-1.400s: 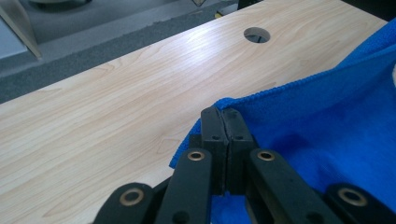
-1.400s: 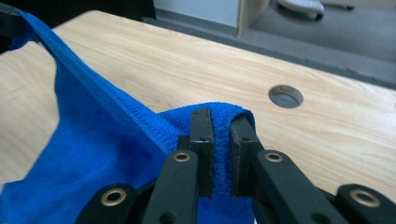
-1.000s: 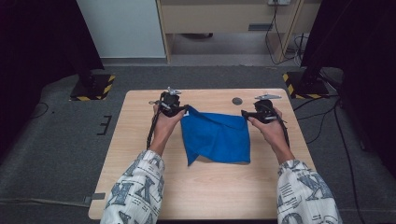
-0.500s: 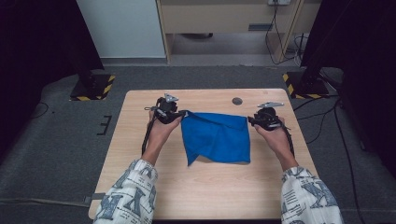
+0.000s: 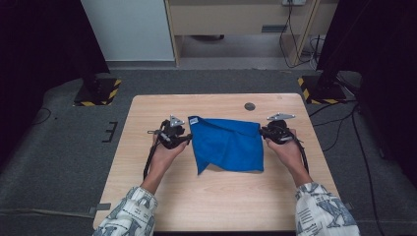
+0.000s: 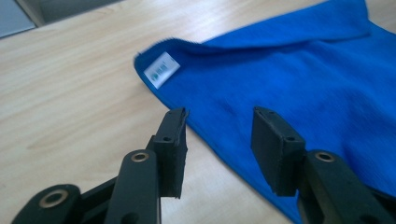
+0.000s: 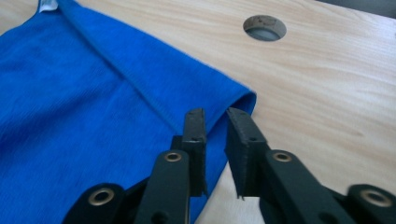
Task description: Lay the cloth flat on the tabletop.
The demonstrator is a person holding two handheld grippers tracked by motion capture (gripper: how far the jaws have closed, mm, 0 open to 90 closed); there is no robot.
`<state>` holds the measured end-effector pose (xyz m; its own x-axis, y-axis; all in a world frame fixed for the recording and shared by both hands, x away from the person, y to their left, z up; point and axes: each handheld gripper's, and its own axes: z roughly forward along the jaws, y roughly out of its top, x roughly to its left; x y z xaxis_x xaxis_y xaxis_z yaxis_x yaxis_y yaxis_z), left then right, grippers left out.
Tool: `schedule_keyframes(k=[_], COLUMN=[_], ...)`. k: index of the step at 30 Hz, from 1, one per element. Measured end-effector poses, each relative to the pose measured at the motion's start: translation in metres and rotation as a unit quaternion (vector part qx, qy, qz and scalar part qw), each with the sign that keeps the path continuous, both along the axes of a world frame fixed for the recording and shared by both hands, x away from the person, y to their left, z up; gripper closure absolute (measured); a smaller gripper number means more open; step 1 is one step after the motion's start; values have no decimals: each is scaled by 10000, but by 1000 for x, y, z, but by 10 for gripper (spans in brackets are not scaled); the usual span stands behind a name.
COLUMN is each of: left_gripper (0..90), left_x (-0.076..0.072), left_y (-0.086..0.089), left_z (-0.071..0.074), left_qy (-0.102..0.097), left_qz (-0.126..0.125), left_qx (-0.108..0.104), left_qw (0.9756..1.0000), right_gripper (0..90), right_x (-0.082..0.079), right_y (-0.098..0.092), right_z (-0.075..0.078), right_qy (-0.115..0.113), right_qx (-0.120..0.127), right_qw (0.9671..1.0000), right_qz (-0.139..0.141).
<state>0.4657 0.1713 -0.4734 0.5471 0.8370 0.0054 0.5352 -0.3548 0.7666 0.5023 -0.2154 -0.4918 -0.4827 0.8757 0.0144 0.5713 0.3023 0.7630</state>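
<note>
Having let go, left tool (image 5: 183,139) has drawn back from the blue cloth (image 5: 228,142).

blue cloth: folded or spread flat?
Folded. The blue cloth lies doubled on the table; a top layer's edge crosses it, and the right corner is a rounded fold.

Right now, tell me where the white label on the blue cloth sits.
In the high view the white label is at the blue cloth's far left corner, just beyond the left gripper.
</note>
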Motion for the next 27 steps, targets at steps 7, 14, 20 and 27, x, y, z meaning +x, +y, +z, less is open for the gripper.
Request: schedule_keyframes(k=[7,14,20,27], left_gripper=[553,538,522,507], left_x=[-33,-56,-65,-77], left_y=[7,6,-3,1], left_z=[-12,-26,-32,-31], left_qy=[13,96,150,149], left_qz=[-168,-226,-369,-337], left_qx=[38,-11,-9,-200], left_qw=[9999,9997,9992,9991], right_gripper=[694,651,654,620], right_x=[-32,-63,-81,-97], right_y=[-6,-3,-3,-6], right_z=[-4,-8,-11,-17], right_qy=[-2,-8,8,48], right_qx=[21,67,94,207], right_qw=[9999,9997,9995,9994], right_qz=[125,240,291,280])
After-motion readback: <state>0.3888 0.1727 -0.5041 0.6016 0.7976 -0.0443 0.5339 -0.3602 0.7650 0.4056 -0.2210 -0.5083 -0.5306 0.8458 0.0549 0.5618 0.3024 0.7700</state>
